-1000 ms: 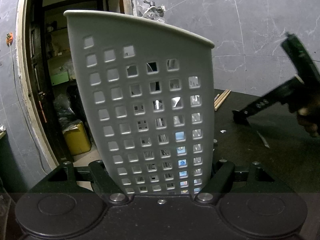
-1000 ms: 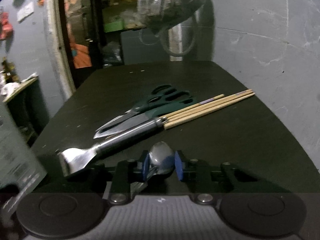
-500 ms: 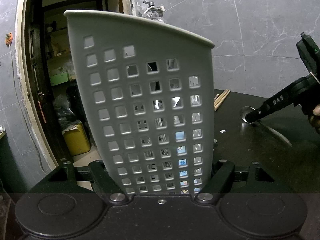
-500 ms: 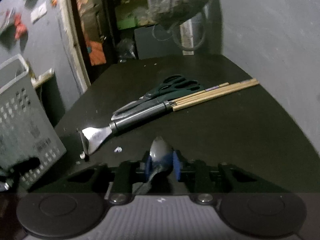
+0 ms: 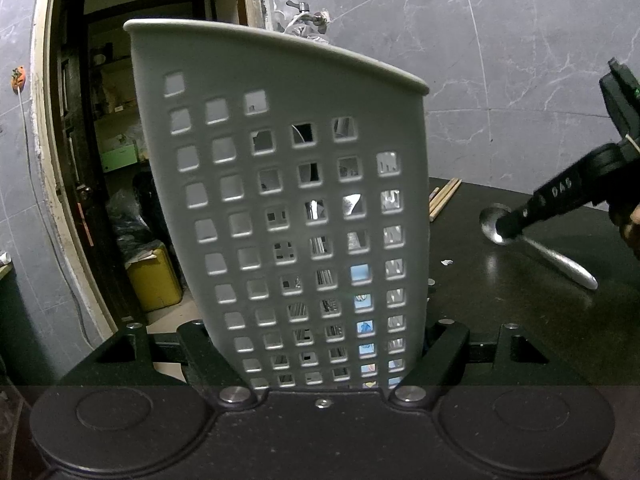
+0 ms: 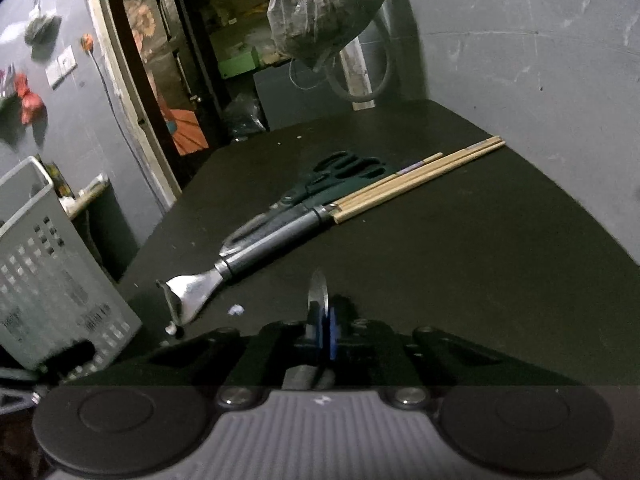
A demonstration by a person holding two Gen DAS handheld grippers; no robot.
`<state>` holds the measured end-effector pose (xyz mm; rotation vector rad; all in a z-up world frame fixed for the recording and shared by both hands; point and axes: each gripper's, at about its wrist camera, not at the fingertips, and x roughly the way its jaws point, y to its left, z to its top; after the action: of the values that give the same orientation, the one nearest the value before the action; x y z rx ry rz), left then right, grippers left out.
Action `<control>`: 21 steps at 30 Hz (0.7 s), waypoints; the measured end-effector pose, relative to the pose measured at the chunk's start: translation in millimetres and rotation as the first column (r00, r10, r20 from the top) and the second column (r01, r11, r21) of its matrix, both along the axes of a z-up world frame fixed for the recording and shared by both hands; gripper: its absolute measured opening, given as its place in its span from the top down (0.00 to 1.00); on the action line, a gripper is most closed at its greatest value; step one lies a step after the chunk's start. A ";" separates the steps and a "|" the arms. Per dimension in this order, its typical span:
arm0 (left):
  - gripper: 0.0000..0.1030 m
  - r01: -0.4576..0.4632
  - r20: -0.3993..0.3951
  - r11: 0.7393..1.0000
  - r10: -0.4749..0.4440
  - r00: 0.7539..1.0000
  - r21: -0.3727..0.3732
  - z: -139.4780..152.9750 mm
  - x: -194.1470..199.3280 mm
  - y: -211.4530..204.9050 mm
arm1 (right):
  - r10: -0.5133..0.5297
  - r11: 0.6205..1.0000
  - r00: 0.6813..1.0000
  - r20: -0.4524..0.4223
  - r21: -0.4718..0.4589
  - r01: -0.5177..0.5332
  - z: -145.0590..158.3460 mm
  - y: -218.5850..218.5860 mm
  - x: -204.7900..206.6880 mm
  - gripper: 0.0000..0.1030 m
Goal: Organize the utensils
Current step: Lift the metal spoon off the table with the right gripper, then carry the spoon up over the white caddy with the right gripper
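My left gripper (image 5: pixel 324 344) is shut on a grey perforated utensil basket (image 5: pixel 280 160), held upright and filling most of the left wrist view. The basket (image 6: pixel 48 272) also shows at the left edge of the right wrist view. My right gripper (image 6: pixel 323 320) is shut on a metal spoon (image 6: pixel 318 290), whose bowl stands edge-on between the blue pads. From the left wrist view, the right gripper (image 5: pixel 516 224) pinches the spoon (image 5: pixel 560 260) at the neck, with the handle trailing down to the dark table (image 6: pixel 440 260).
On the table beyond the spoon lie a dark-handled metal peeler (image 6: pixel 256 256), green-handled scissors (image 6: pixel 340 172) and several wooden chopsticks (image 6: pixel 420 176). A plastic bag (image 6: pixel 320 12) hangs above the far end. An open doorway (image 5: pixel 100 160) is at left, a grey wall at right.
The right gripper's jaws closed onto the spoon, which turned from flat to edge-on between the pads. The right gripper shifted right, bringing the basket into its view. The left gripper stayed still.
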<state>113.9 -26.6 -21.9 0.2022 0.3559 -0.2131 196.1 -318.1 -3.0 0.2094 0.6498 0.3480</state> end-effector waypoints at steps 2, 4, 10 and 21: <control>0.24 0.001 0.000 1.000 -0.001 1.000 0.000 0.8 -0.2 0.2 | -0.014 1.000 0.999 0.035 0.008 0.014 3.8 -0.4 -3.5 0.98; 0.24 0.000 0.000 1.000 0.000 1.000 0.000 0.7 -0.3 0.1 | -0.023 0.999 0.998 0.064 0.031 0.021 8.3 -0.9 -6.8 0.98; 0.24 0.000 -0.001 1.000 0.000 1.000 0.001 0.7 -0.8 0.1 | -0.089 0.995 0.960 0.265 0.063 0.075 20.7 8.0 -22.8 0.97; 0.24 0.002 -0.004 1.000 -0.002 1.000 -0.007 -0.7 0.4 0.9 | -0.063 0.990 0.894 0.445 0.139 0.000 49.6 42.4 -24.9 0.97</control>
<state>114.2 -25.8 -22.6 0.1956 0.3594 -0.2169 171.2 -275.7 46.5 0.2590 0.1639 0.3936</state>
